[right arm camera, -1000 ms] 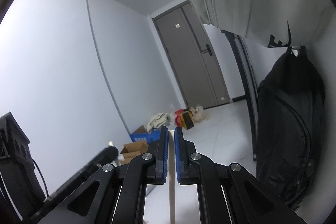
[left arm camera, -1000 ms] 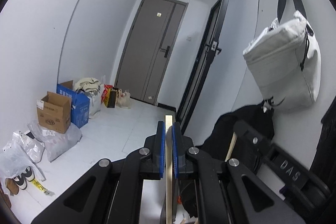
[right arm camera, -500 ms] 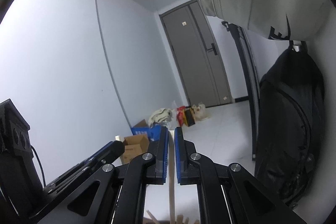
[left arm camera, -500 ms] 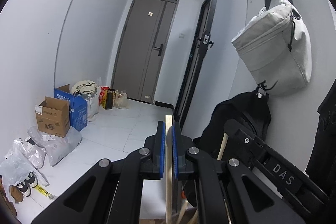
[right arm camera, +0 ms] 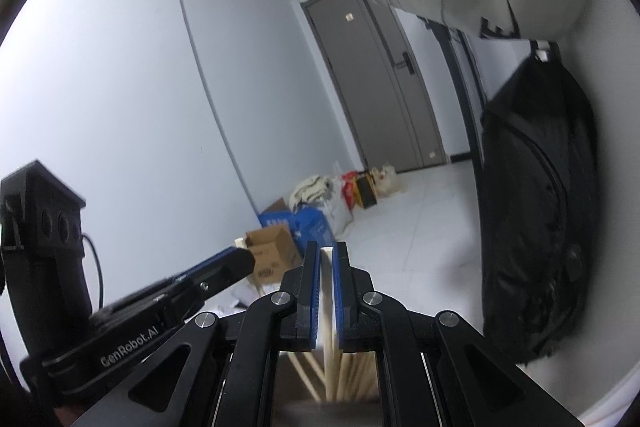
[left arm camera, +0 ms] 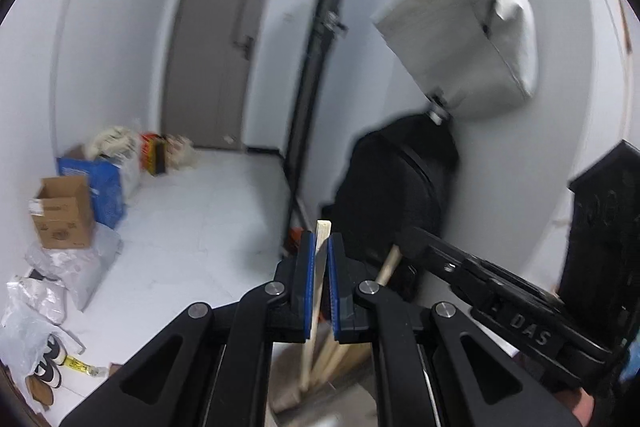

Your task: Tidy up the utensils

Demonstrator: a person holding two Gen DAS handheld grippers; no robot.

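Risk, left side first: left gripper point(left arm camera: 319, 281) is clamped nearly shut on a thin wooden stick point(left arm camera: 322, 231), whose lower end hangs among other sticks point(left arm camera: 328, 359) below, so tilt could let it pivot between the pads. Right gripper point(right arm camera: 327, 291) pinches its own wooden stick point(right arm camera: 327, 267) above a bundle point(right arm camera: 352, 367); with both tools close, they may collide.
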